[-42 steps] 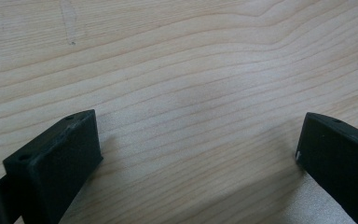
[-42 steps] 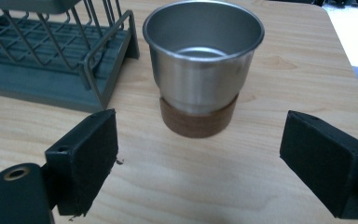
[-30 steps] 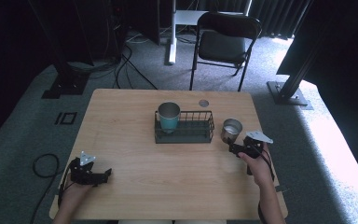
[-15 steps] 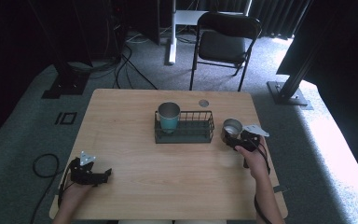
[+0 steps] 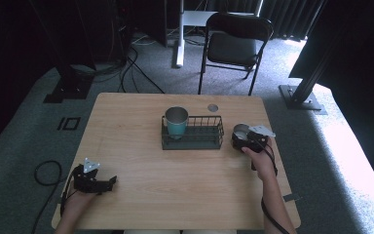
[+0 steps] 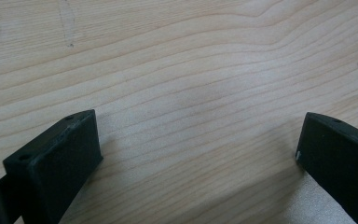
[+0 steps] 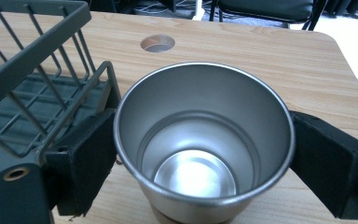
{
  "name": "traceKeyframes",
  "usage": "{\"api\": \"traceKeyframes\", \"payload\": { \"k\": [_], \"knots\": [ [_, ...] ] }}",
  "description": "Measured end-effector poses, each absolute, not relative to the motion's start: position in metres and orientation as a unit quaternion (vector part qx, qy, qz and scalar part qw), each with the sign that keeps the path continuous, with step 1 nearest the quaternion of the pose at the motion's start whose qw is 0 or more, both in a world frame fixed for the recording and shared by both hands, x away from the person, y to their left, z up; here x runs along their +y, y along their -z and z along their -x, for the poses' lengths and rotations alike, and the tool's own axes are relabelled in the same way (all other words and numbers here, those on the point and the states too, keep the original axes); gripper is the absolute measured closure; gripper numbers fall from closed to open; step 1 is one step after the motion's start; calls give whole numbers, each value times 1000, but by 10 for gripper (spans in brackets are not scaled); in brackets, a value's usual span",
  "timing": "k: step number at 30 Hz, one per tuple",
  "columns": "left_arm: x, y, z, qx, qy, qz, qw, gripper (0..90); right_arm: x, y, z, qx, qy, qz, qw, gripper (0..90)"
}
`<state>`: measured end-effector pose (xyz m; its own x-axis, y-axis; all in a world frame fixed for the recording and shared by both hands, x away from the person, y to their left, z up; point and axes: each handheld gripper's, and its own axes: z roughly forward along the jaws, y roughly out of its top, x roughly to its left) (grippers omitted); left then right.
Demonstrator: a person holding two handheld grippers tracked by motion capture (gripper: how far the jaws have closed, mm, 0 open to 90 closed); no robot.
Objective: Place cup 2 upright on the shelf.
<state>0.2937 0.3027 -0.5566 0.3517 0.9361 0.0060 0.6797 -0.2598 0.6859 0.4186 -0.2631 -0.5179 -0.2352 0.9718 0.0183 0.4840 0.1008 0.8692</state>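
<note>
In the high view the left gripper (image 5: 93, 178) sits in the lower left of the frame, held in a hand (image 5: 74, 204) near the front corner of the wooden table (image 5: 141, 126). Its own view shows both black jaws set wide apart over bare wood grain, with nothing between them.

At the centre of the high view, a dark wire basket (image 5: 193, 133) stands on the table, and a teal cup (image 5: 176, 122) with a metal rim stands upright in its left end. Just above and right of the basket, a small round hole (image 5: 213, 107) is cut into the tabletop.

To the right of centre, the right gripper (image 5: 245, 139) is at a steel cup (image 5: 241, 132), which stands upright on the table just beside the basket's right end. In the right gripper view the steel cup (image 7: 204, 144) takes up the middle of the frame, open and empty, with one jaw at each side of its wall; they look pressed against it, though the contact itself is hard to confirm. The basket (image 7: 37, 84) shows in the upper left of that view, very close to the left jaw.
</note>
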Motion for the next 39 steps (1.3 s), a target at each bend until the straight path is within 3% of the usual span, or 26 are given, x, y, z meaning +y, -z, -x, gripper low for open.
{"api": "traceKeyframes", "payload": {
  "k": [20,39],
  "knots": [
    [303,557,-294,528,-212,-765,302,3,-264,512,-422,678,-390,-547,299,133],
    [303,557,-294,528,-212,-765,302,3,-270,466,-417,671,-410,-538,304,134]
  ]
}}
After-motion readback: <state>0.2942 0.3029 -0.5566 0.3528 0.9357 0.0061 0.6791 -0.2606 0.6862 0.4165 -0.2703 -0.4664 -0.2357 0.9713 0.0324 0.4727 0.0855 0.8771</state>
